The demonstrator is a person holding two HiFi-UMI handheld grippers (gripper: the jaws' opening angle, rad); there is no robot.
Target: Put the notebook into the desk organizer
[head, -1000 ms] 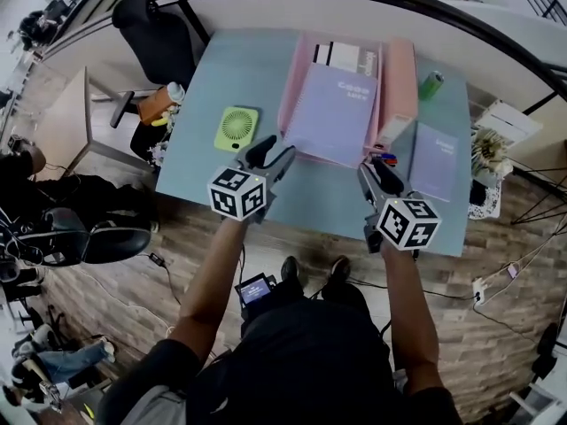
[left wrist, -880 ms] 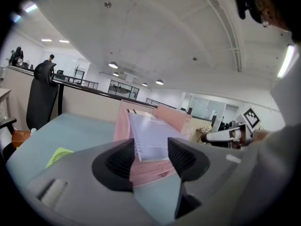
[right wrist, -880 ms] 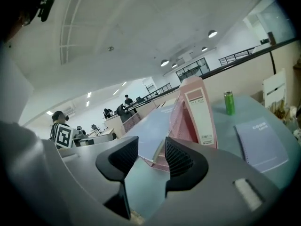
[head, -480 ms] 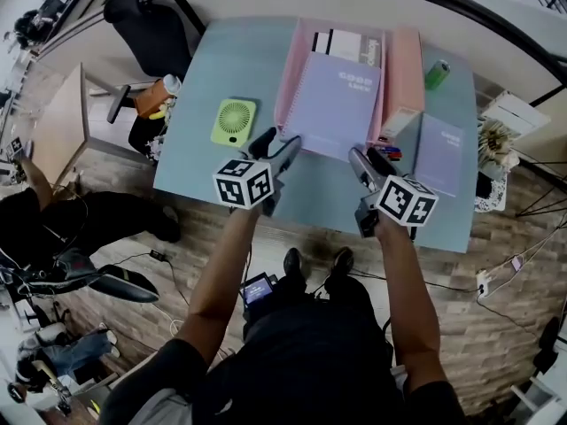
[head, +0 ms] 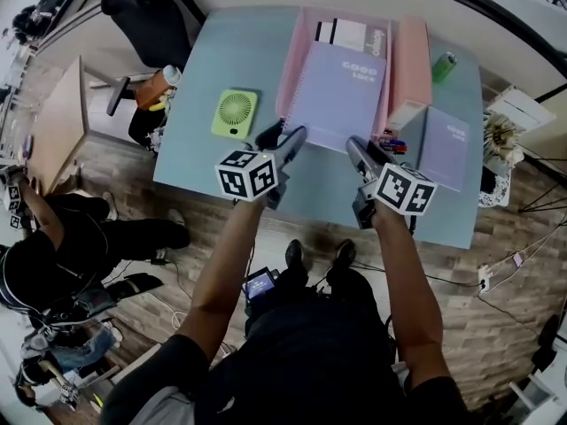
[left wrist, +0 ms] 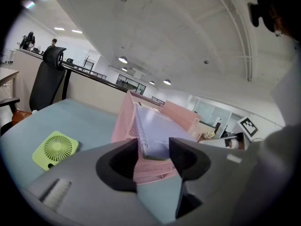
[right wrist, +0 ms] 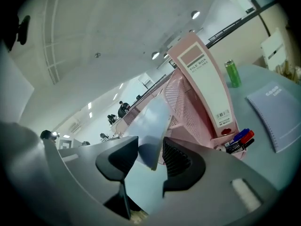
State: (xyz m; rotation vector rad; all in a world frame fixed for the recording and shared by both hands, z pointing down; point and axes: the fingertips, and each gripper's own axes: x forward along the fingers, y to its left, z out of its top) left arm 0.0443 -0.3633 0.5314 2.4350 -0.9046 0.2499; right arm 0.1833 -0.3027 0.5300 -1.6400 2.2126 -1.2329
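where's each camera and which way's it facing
Head view: on the person's head, steeply down at the table; forearms, left gripper, right gripper show.
Left gripper view: on that gripper, along its jaws, just closing partway, notebook corner between.
Right gripper view: same on the right, jaws and corner likewise.
Shared: both gripper views face the desk organizer.

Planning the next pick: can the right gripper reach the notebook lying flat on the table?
Likely yes: flat notebook lies uncovered beside right gripper, whose jaws, just closing, straddle the leaning notebook's corner.
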